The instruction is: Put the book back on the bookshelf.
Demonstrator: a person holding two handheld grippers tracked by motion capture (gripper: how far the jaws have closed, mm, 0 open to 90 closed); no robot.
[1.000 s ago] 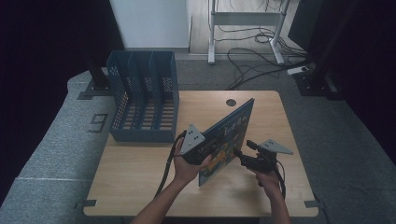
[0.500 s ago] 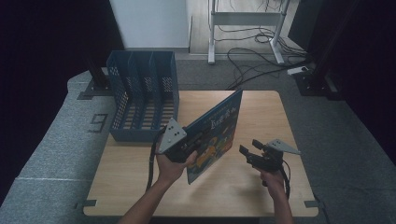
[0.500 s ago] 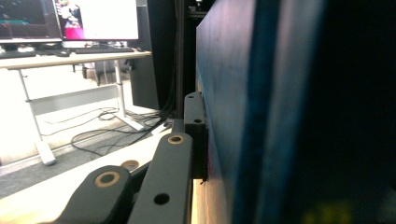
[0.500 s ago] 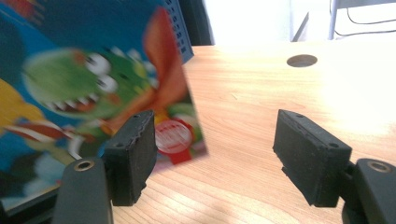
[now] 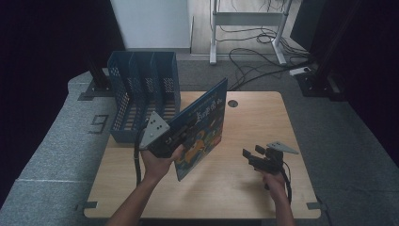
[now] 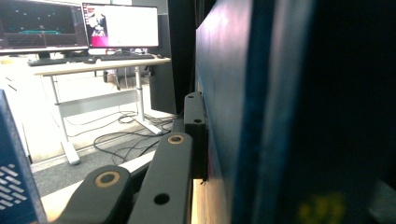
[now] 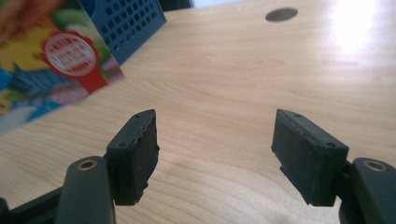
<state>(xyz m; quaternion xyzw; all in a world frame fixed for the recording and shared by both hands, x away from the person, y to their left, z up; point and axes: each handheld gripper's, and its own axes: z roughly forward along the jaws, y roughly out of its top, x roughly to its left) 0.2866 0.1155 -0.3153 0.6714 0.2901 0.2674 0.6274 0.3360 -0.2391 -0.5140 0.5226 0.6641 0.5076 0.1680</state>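
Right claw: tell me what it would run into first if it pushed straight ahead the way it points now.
Probably the bare table top. The right claw stands open with nothing between its jaws and tilts down at the wood. The book and the blue file rack lie off to one side of that line, though depth is hard to judge.

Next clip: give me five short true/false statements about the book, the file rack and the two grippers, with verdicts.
1. The left gripper is shut on the book. True.
2. The book lies flat on the table. False: it is held up on edge, tilted, above the tabletop.
3. The right gripper holds the book's other edge. False: its jaws are open with nothing between them, apart from the book.
4. The blue rack stands at the table's far left corner. True.
5. The book is already in a slot of the rack. False: it is beside the rack, not in any compartment.
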